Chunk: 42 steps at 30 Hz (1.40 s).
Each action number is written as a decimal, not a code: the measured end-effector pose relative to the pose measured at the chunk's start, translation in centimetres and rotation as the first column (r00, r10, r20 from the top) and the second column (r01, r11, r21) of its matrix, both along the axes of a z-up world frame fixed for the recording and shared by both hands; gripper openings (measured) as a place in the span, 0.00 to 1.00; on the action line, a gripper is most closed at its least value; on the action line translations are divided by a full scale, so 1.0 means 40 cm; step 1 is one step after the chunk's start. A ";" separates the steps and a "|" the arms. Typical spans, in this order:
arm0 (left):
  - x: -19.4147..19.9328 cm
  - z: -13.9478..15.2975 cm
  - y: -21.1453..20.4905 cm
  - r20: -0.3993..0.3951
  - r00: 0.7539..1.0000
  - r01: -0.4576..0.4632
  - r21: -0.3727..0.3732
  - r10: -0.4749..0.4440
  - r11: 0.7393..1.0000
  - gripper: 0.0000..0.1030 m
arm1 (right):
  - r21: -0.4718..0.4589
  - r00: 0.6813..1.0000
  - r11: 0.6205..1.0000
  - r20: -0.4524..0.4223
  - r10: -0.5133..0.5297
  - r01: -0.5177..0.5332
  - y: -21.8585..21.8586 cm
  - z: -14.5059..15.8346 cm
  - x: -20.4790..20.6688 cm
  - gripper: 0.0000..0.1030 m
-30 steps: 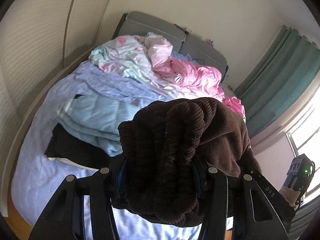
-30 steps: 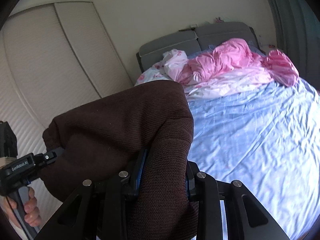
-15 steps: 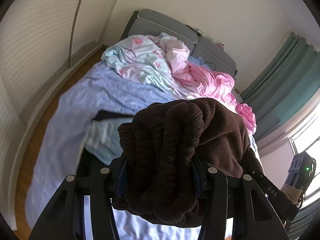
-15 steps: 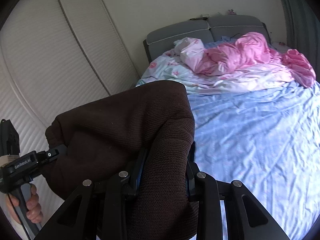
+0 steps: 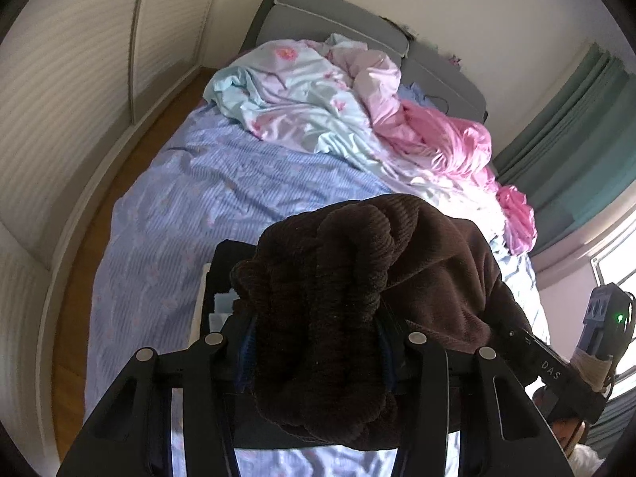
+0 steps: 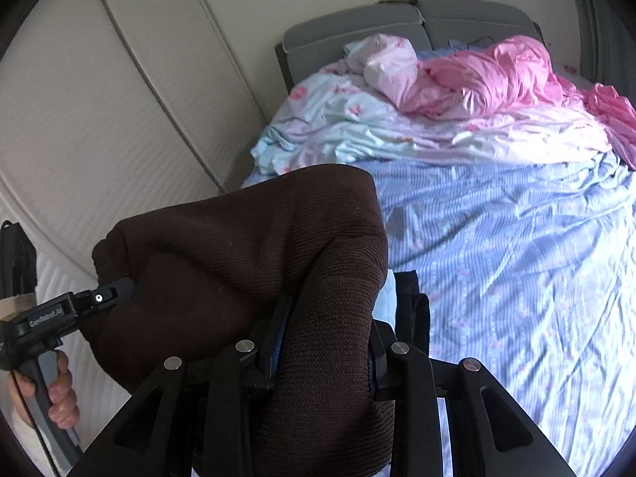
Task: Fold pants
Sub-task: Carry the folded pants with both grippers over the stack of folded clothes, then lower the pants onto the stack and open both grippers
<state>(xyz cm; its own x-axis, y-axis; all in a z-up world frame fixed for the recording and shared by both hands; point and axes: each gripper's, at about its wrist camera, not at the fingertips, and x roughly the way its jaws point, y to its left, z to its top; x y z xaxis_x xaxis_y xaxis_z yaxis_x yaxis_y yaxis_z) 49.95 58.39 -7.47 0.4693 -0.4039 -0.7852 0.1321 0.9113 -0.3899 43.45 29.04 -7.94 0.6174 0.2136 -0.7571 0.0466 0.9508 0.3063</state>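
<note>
Dark brown corduroy pants [image 5: 349,278] are held up above the bed between both grippers. My left gripper [image 5: 318,338] is shut on a bunched end of them. My right gripper [image 6: 326,330] is shut on the other end [image 6: 246,254], and the cloth stretches left to the left gripper's tip [image 6: 99,298]. The right gripper's handle also shows at the right edge of the left wrist view [image 5: 556,369]. The fingertips are hidden by cloth.
A bed with a blue striped sheet [image 6: 516,246] lies below. Crumpled pink and pale floral bedding [image 6: 457,91] is piled by the grey headboard [image 6: 357,28]. Folded dark and light-blue clothes [image 5: 222,278] lie under the grippers. White closet doors [image 6: 99,119] stand left, green curtains [image 5: 576,139] right.
Both grippers have carried the pants forward over the bed. The folded clothes stack has slid down under the grippers in view, and the headboard looks nearer.
</note>
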 end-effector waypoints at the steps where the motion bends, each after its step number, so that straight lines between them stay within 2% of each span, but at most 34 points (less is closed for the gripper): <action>1: 0.007 -0.015 -0.001 -0.010 1.000 0.002 0.008 -0.002 1.000 0.45 | -0.008 1.000 1.000 -0.006 0.001 -0.001 0.006 -0.009 0.003 0.30; 5: 0.019 -0.077 0.006 -0.064 0.998 0.004 0.013 -0.003 1.000 0.46 | -0.054 0.999 0.998 -0.040 0.010 -0.012 0.024 -0.050 0.013 0.30; 10: 0.013 -0.157 0.033 -0.144 0.989 -0.022 -0.019 0.019 1.000 0.47 | -0.053 0.996 0.998 -0.083 0.013 -0.017 0.029 -0.079 0.008 0.31; 16: 0.006 -0.185 0.040 -0.178 0.983 -0.047 -0.018 0.043 0.999 0.53 | -0.085 0.993 0.996 -0.113 0.018 -0.027 0.042 -0.099 0.010 0.32; 18: 0.001 -0.172 0.035 -0.167 0.985 -0.043 0.019 0.046 0.999 0.57 | -0.083 0.993 0.996 -0.115 0.009 -0.019 0.039 -0.094 0.007 0.34; 19: -0.001 -0.164 0.031 -0.158 0.986 -0.039 0.052 0.047 0.998 0.65 | -0.084 0.993 0.996 -0.115 0.006 -0.016 0.038 -0.090 0.006 0.36; 21: -0.005 -0.149 0.024 -0.140 0.989 -0.034 0.110 0.049 0.993 0.73 | -0.084 0.993 0.996 -0.119 0.003 -0.013 0.036 -0.080 0.001 0.41; 25: -0.026 -0.121 0.028 -0.132 0.990 -0.031 0.134 0.049 0.990 0.74 | -0.108 0.996 0.994 -0.091 -0.001 -0.009 0.039 -0.054 -0.024 0.52; 28: -0.044 -0.094 0.028 -0.120 0.991 -0.039 0.127 0.055 0.991 0.74 | -0.130 0.998 0.991 -0.055 0.013 -0.020 0.050 -0.031 -0.048 0.55; 34: -0.088 -0.010 0.019 -0.028 0.998 -0.055 0.135 0.060 0.989 0.78 | -0.141 0.999 0.990 -0.021 0.025 -0.028 0.058 -0.007 -0.064 0.56; 39: -0.120 0.043 0.006 0.045 0.998 -0.057 0.215 0.048 0.975 0.79 | -0.131 1.000 0.991 -0.005 0.019 -0.019 0.051 0.003 -0.074 0.56; 42: -0.146 0.070 -0.007 0.075 0.997 -0.045 0.231 0.028 0.972 0.79 | -0.129 1.000 0.991 0.005 0.018 -0.017 0.047 0.012 -0.088 0.56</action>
